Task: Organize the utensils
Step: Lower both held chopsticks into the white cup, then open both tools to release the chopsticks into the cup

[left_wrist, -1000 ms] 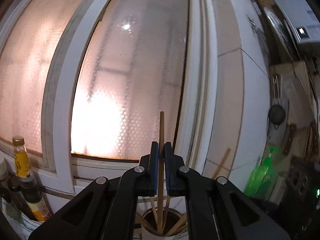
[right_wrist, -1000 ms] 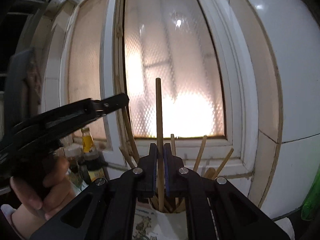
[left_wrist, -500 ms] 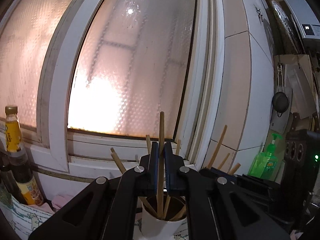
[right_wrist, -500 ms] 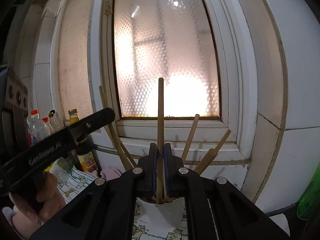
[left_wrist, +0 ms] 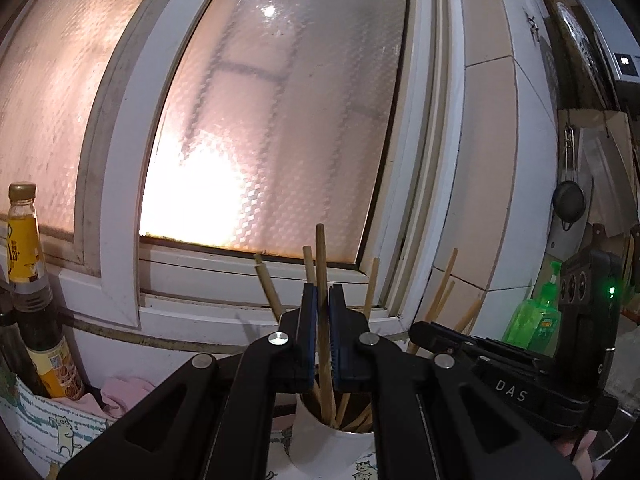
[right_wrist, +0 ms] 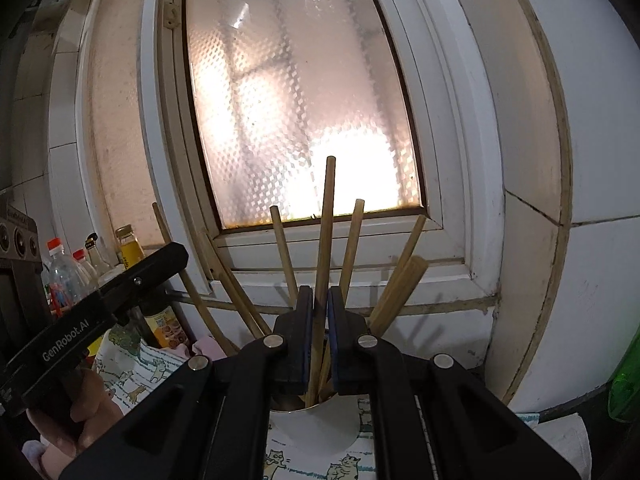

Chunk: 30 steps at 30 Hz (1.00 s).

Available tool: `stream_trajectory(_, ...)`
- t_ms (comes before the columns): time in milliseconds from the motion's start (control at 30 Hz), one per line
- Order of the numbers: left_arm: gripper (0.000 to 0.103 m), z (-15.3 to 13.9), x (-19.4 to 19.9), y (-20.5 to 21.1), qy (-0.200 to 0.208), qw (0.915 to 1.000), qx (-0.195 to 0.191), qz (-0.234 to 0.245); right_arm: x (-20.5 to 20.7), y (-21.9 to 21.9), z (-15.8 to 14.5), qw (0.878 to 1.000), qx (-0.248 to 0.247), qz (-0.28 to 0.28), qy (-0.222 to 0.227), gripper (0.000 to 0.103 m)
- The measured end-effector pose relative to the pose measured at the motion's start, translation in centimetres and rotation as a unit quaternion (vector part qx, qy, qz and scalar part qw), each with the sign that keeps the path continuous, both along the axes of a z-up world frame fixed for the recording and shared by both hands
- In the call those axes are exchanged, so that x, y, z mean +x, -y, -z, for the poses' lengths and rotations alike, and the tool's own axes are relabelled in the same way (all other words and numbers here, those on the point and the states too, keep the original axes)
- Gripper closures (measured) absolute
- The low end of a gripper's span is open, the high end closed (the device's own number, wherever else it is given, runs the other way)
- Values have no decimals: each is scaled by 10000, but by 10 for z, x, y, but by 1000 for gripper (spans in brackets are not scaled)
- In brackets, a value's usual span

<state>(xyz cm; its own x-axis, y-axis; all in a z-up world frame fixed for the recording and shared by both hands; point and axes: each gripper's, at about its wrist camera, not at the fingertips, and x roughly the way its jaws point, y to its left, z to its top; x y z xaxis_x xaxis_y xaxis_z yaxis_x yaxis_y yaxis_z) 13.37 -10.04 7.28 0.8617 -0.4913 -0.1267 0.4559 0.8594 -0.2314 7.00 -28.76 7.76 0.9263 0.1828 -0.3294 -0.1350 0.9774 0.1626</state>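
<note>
Now, step: you are lowering two chopsticks into the cup, one in each gripper; neither is let go yet.
Left gripper [left_wrist: 323, 332]: clamped narrow on a chopstick [left_wrist: 321, 264], which stands upright between the blue pads with its lower end already inside the cup [left_wrist: 332, 442].
Right gripper [right_wrist: 319, 336]: clamped narrow on its own chopstick [right_wrist: 326, 232], near upright, leaning a little right at the top, its foot dipping past the cup [right_wrist: 316, 428] rim.
Cup: white, just below both grippers, on a cat-print cloth [right_wrist: 132, 372] under the window [right_wrist: 296, 96]; several other chopsticks already fan out of it.
Spacing: the two grippers sit close, the left one's arm [right_wrist: 100, 312] crossing the right view's left side, so I judge there is little room to spread.
Next move: ease each stick down until, by my reading, its tip meets the cup's bottom, then open the jaws only a little so the stick leans on its neighbours.
Care: draw back upward and clear, not sideways, or you may rake the fanned sticks or tip the cup.
</note>
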Motion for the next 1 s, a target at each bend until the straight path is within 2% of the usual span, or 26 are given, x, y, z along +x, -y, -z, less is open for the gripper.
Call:
stream_trajectory(167, 98, 4, 2, 2, -52, 9999, 143, -13, 3, 0, 5, 9998, -28, 85, -152, 95)
stream_trajectory(333, 98, 7, 9, 0, -189, 9998, 97, -25, 4, -5, 6, 9997, -113, 117, -166, 95)
stream_trajectory(567, 97, 11, 9, 2, -192, 9995, 252, -89, 0, -5, 2, 9999, -46, 123, -106, 95)
stream_trajectory(633, 89, 9, 6, 0, -155, 9995, 267, -105, -1, -4, 1, 9999, 9, 142, -87, 95)
stream_trajectory(700, 70, 6, 1, -4, -59, 9995, 261, -174, -4, -2, -1, 9999, 66, 155, -38, 93)
stream_trajectory(733, 65, 3, -2, -7, 4, 9994, 249, -247, -6, -1, -3, 9998, 89, 168, 9, 87)
stream_trajectory(767, 53, 1, -6, -10, 77, 9990, 245, -366, -9, -1, -5, 9997, 111, 182, 75, 80)
stream_trajectory(800, 42, -2, -11, -14, 202, 9980, 253, -542, -12, -1, -7, 9996, 130, 179, 155, 77)
stream_trajectory(933, 39, -12, -29, -32, 518, 9934, 454, -912, -23, 0, -13, 9983, 203, 224, 488, 71)
stream_trajectory(1000, 32, -15, -38, -39, 618, 9898, 618, -1129, -28, 2, -16, 9972, 334, 236, 621, 60)
